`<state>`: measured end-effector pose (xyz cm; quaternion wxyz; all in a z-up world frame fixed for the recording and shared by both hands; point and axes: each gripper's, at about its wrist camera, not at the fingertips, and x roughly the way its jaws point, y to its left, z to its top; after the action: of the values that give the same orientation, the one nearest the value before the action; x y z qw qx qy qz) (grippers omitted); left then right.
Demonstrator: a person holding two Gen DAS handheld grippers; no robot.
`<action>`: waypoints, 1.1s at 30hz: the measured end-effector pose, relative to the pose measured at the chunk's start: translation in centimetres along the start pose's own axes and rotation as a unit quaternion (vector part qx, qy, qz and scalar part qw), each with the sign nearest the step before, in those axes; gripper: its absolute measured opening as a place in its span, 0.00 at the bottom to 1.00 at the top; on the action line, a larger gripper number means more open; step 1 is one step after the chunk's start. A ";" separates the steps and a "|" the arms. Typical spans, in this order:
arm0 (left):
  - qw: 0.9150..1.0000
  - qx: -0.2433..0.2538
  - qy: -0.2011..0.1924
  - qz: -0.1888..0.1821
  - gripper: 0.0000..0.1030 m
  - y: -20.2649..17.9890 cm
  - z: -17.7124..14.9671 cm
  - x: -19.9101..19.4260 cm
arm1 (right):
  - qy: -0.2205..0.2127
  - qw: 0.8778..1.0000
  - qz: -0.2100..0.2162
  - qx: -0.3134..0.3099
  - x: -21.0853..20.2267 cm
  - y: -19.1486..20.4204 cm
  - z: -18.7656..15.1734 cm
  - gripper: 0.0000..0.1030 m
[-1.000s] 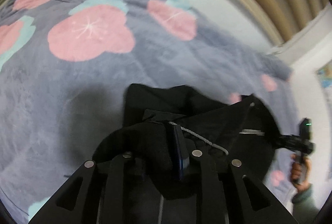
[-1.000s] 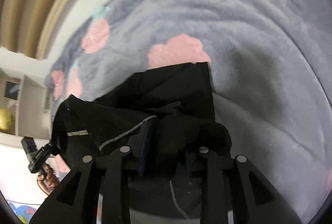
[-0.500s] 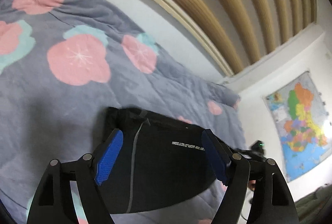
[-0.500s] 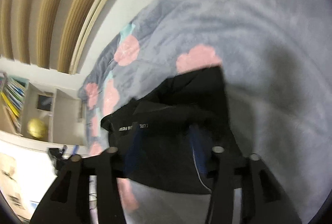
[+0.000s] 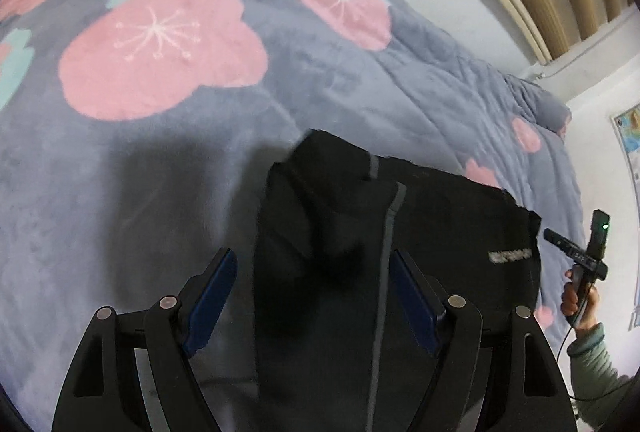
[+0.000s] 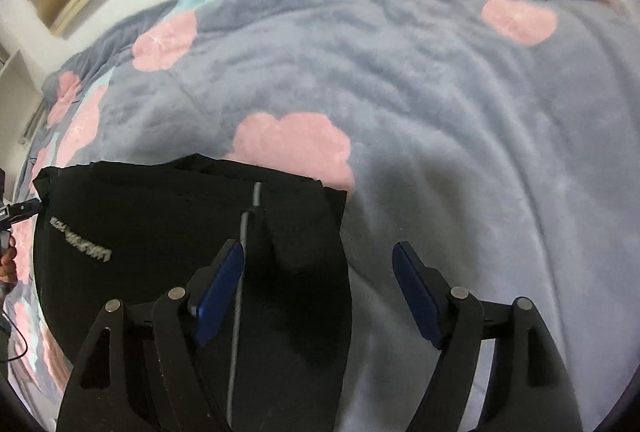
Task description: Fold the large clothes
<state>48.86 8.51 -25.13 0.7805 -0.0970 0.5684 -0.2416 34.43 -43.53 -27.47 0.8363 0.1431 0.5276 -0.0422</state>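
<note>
Both tongs agape over black garment (image 5: 400, 232), wall map (image 5: 628, 136) left view only

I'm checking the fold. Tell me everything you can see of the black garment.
The black garment lies folded into a rough rectangle on the grey floral blanket. Its fabric looks matte and dark, with a thin grey stripe running down it and a small, blurred line of pale lettering. Its edges look fairly straight. Both grippers are open above it, not gripping it.
</note>
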 end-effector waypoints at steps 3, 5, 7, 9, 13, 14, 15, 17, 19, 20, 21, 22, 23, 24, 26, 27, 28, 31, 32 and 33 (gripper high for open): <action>1.000 -0.008 0.004 -0.016 0.77 0.9 0.7 1.0 | 0.016 1.000 0.020 0.002 2.4 -0.5 0.4 0.77; 0.999 -0.017 0.016 -0.044 0.77 1.4 1.3 2.1 | 0.024 0.999 0.032 0.009 3.5 -0.6 0.6 0.77; 0.997 -0.017 0.013 -0.071 0.77 1.0 1.8 2.8 | 0.028 0.999 0.041 0.012 4.2 -0.3 0.8 0.64; 0.996 -0.004 -0.003 -0.092 0.73 0.0 1.9 2.8 | 0.029 0.998 0.054 0.011 4.2 0.3 0.8 0.34; 0.998 0.025 -0.029 -0.057 0.15 -2.0 1.6 2.0 | -0.019 0.999 0.003 -0.036 0.9 2.7 0.3 0.21; 0.997 0.028 -0.044 -0.057 0.14 -2.3 1.2 1.0 | -0.030 0.999 -0.001 -0.039 -0.2 3.0 0.4 0.21; 0.996 0.027 -0.056 -0.059 0.13 -2.3 1.1 0.1 | -0.045 0.998 -0.008 -0.044 -1.5 3.3 0.7 0.21; 0.994 0.012 -0.089 -0.065 0.13 -2.1 1.2 -2.2 | -0.077 0.995 -0.030 -0.056 -3.7 4.0 2.0 0.20; 0.989 0.001 -0.127 -0.076 0.13 -2.1 1.9 -4.3 | -0.103 0.992 -0.041 -0.062 -4.7 4.7 4.3 0.20; 0.987 -0.002 -0.140 -0.073 0.13 -2.2 2.4 -4.8 | -0.107 0.991 -0.047 -0.065 -4.5 5.0 5.1 0.20; 0.987 -0.003 -0.148 -0.066 0.13 -2.3 2.9 -4.9 | -0.108 0.990 -0.059 -0.070 -3.9 5.5 6.1 0.20; 0.987 -0.007 -0.153 -0.054 0.13 -2.3 3.5 -4.7 | -0.103 0.990 -0.069 -0.072 -2.8 5.8 6.9 0.20; 0.988 -0.015 -0.150 -0.038 0.13 -2.2 4.1 -3.8 | -0.090 0.990 -0.080 -0.071 -1.0 6.0 7.6 0.20; 0.989 -0.021 -0.144 -0.021 0.13 -1.9 4.5 -2.9 | -0.070 0.991 -0.089 -0.070 1.2 6.1 8.1 0.20; 0.993 -0.040 -0.111 0.028 0.13 -0.8 5.0 0.2 | -0.030 0.992 -0.101 -0.065 5.2 5.9 8.3 0.20; 0.993 -0.051 -0.091 0.046 0.13 -0.2 4.9 2.1 | -0.006 0.993 -0.097 -0.060 7.2 5.6 8.1 0.20; 0.994 -0.058 -0.077 0.054 0.14 0.4 4.7 3.4 | 0.022 0.994 -0.090 -0.054 9.3 5.3 7.6 0.21; 0.993 -0.072 -0.045 0.078 0.27 1.4 3.8 6.9 | 0.043 0.993 -0.093 -0.052 11.5 5.2 6.6 0.23; 0.992 -0.076 -0.041 0.087 0.33 1.6 3.6 7.4 | 0.042 0.993 -0.096 -0.051 11.5 5.2 6.6 0.24; 0.992 -0.078 -0.039 0.094 0.41 1.7 3.7 7.6 | 0.043 0.993 -0.095 -0.048 11.4 5.1 6.7 0.25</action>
<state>54.53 5.77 -31.04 0.8113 -0.1131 0.5614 -0.1175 46.39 -39.63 -33.99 0.8110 0.0543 0.5756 -0.0899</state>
